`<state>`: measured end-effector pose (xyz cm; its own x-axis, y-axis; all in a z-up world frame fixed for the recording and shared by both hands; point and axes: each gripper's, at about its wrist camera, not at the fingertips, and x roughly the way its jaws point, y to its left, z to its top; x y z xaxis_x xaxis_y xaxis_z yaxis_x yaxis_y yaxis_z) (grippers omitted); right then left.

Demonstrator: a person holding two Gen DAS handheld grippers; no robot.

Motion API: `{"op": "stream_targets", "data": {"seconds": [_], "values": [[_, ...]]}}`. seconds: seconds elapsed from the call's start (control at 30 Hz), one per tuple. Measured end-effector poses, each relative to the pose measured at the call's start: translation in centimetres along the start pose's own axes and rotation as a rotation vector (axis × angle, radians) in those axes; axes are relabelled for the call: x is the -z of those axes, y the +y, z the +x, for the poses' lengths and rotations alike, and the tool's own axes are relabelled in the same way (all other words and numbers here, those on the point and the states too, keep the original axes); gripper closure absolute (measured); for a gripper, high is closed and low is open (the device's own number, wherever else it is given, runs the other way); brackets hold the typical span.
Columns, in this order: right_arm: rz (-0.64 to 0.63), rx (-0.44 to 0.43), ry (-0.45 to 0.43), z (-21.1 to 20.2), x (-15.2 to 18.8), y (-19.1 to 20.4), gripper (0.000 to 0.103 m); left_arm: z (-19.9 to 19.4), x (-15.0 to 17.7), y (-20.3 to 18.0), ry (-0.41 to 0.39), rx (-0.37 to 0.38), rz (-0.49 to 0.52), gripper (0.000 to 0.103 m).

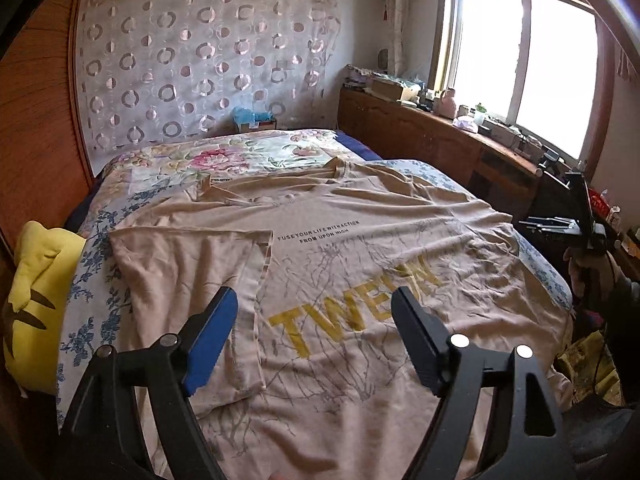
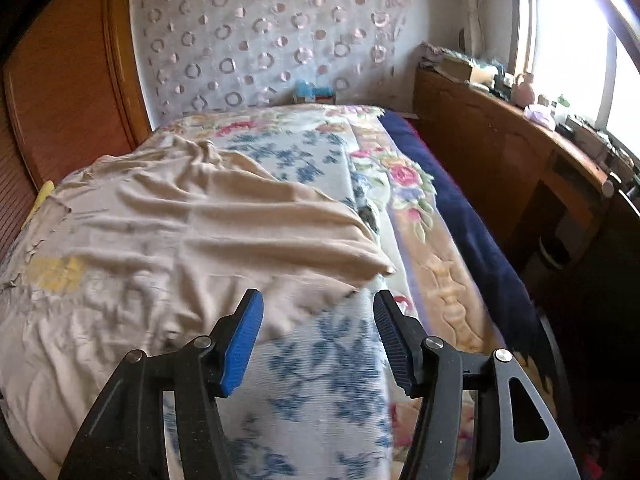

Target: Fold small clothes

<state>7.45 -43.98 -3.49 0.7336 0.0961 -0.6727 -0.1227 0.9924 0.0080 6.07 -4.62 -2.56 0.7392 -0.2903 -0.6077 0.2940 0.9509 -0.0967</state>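
One beige T-shirt spread on one bed, one sleeve folded inward. Left tool, right tool: both agape, empty.

Right gripper at 6 o'clock, jaws spread wide, nothing between them. Beige T-shirt rumpled from 9 o'clock toward centre, one sleeve corner ending just beyond the fingertips. Under it, blue-flowered bed cover. Navy blanket along the 3 o'clock side.
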Motion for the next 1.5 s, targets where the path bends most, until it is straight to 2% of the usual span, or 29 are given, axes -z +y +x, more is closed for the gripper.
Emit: {"op": "stream_targets", "data": {"seconds": [0.33, 0.47, 0.53, 0.6, 0.63, 0.7, 0.73, 0.77, 0.8, 0.83, 0.97, 1.13, 1.3, 1.5], "values": [[0.078, -0.04, 0.057, 3.5, -2.7, -3.9, 0.044, 1.2, 0.6, -0.8, 0.032, 0.008, 0.001, 0.023], [0.071, -0.043, 0.088, 5.1, -3.6, -4.1, 0.044, 1.5, 0.9, -1.0, 0.041, 0.011, -0.002, 0.023], [0.078, -0.051, 0.101, 5.8, -4.0, -4.3, 0.048, 1.5, 1.0, -1.1, 0.044, 0.009, -0.003, 0.023], [0.087, -0.079, 0.1, 5.7, -3.9, -4.4, 0.06, 1.6, 1.1, -1.0, 0.048, 0.005, -0.005, 0.023], [0.085, -0.087, 0.097, 5.6, -3.9, -4.5, 0.062, 1.6, 1.2, -1.0, 0.05, 0.002, -0.006, 0.023], [0.067, -0.101, 0.093, 5.6, -4.0, -4.3, 0.078, 1.7, 1.3, -0.8, 0.054, -0.006, -0.01, 0.023], [0.053, -0.11, 0.09, 5.6, -4.1, -4.1, 0.079, 1.7, 1.4, -0.8, 0.054, -0.009, -0.012, 0.023], [0.032, -0.089, 0.085, 5.5, -4.1, -3.9, 0.086, 1.6, 1.4, -0.7, 0.053, -0.01, -0.015, 0.023], [0.011, -0.063, 0.081, 5.3, -3.8, -3.4, 0.097, 1.6, 1.5, -0.6, 0.053, -0.011, -0.018, 0.023], [-0.02, -0.035, 0.074, 5.1, -3.9, -3.1, 0.099, 1.6, 1.5, -0.5, 0.052, -0.014, -0.021, 0.023], [-0.07, -0.035, 0.03, 4.2, -4.0, -1.4, 0.099, 1.4, 1.6, -0.1, 0.051, -0.026, -0.03, 0.023], [-0.105, -0.119, -0.058, 1.7, -5.0, 1.7, 0.099, 1.2, 1.8, 0.4, 0.051, -0.034, -0.038, 0.023], [-0.19, -0.224, -0.133, -0.6, -6.6, 7.1, 0.099, 0.9, 1.9, 0.8, 0.042, -0.039, -0.052, 0.023], [-0.274, -0.375, -0.137, -1.0, -7.3, 14.1, 0.099, 0.5, 2.0, 1.4, 0.037, -0.046, -0.066, 0.023]]}}
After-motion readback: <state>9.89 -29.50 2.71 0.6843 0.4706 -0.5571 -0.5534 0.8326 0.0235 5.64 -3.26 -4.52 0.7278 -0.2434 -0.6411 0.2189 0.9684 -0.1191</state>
